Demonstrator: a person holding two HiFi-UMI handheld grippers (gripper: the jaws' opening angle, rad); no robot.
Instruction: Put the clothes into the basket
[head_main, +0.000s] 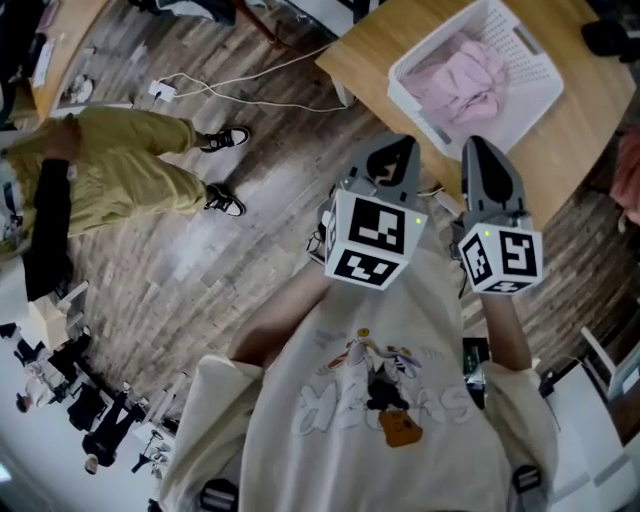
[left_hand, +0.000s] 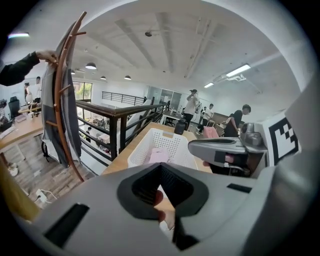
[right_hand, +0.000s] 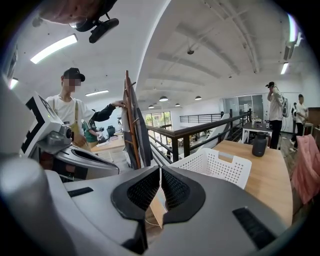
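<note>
Pink clothes (head_main: 465, 80), one heap, lie inside the single white basket (head_main: 530, 62) on the wooden tabletop (head_main: 365, 50). Two claws hang side by side, the left claw (head_main: 398, 150) and the right claw (head_main: 480, 150), both closed on nothing, with the basket just ahead of their tips.

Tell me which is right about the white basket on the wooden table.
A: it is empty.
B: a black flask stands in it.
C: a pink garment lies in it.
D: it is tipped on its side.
C: the head view shows a pink garment lying crumpled inside the white basket, which stands upright on the wooden table.
</note>
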